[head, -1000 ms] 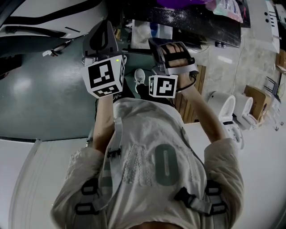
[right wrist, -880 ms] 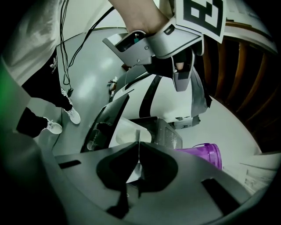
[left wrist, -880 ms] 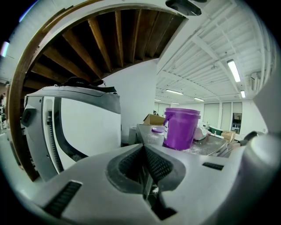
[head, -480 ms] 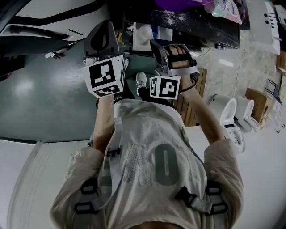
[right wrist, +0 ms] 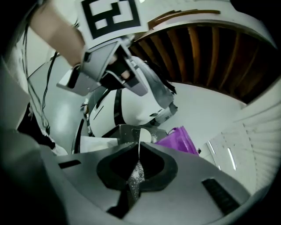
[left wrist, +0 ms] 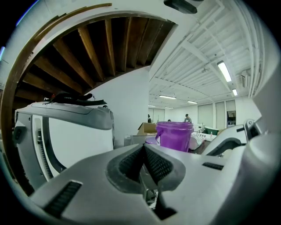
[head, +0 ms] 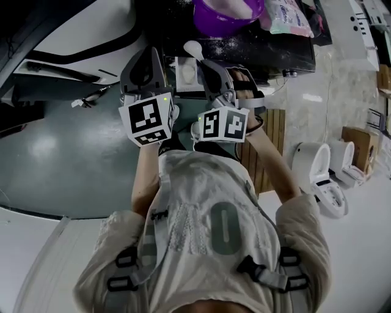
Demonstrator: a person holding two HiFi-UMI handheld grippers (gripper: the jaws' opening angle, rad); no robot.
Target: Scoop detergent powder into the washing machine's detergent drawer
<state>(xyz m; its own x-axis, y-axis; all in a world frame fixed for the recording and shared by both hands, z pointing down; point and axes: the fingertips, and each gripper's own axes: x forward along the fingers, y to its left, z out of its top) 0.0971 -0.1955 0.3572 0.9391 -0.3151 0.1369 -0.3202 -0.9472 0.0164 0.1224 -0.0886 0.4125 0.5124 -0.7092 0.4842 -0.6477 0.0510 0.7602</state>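
Observation:
My right gripper (head: 209, 68) is shut on the thin handle of a white scoop (head: 192, 50), dusted with powder. The scoop's bowl (right wrist: 142, 133) stands just past the jaws, over the pulled-out detergent drawer (head: 184, 74), which holds white powder. My left gripper (head: 146, 66) hangs to the left of the drawer, jaws closed with nothing between them. A purple tub (head: 225, 13) of powder sits on the dark top beyond the drawer, also seen as the purple tub (left wrist: 174, 135) and the purple tub (right wrist: 178, 140). The left gripper (right wrist: 109, 66) shows high in the right gripper view.
A detergent bag (head: 285, 17) lies right of the tub. The white washing machine (left wrist: 72, 132) stands at the left, under a wooden stair underside (left wrist: 101, 48). White toilets (head: 317, 174) stand on the floor at the right. Spilled powder speckles the dark top (head: 269, 43).
The head view has tilted so the purple tub and bag show fully. Both grippers sit a little lower in the view, and the right one has swung left with the scoop over the drawer.

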